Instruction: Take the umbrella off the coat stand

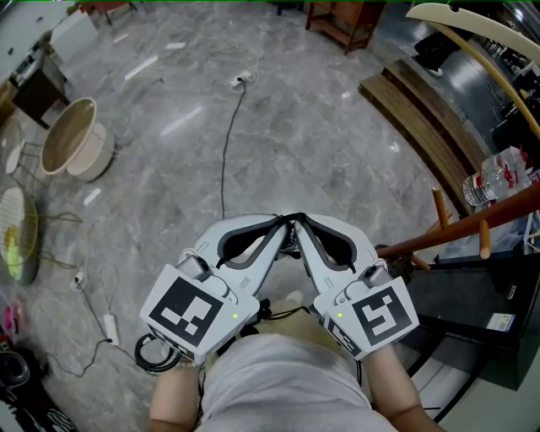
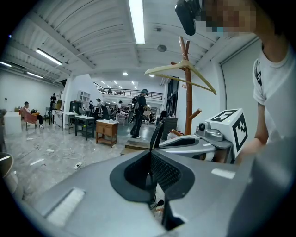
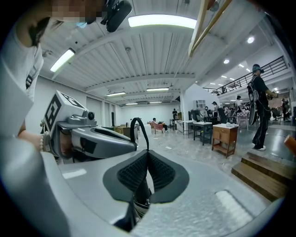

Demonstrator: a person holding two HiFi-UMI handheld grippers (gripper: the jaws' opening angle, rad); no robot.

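Left tool [image 1: 282,223] and right tool [image 1: 298,222]: both clenched on nothing, held low before the person's torso, marker cubes toward the body, tips angled inward and touching each other above the floor [image 1: 295,126]. Coat stand [image 1: 472,226]: wooden, near the right tool, at the person's right, carrying a hanger [image 1: 460,21]. Umbrella: not discernible in any view.

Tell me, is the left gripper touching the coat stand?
Apart. Head view shows the right gripper lying between the left gripper and the coat stand.
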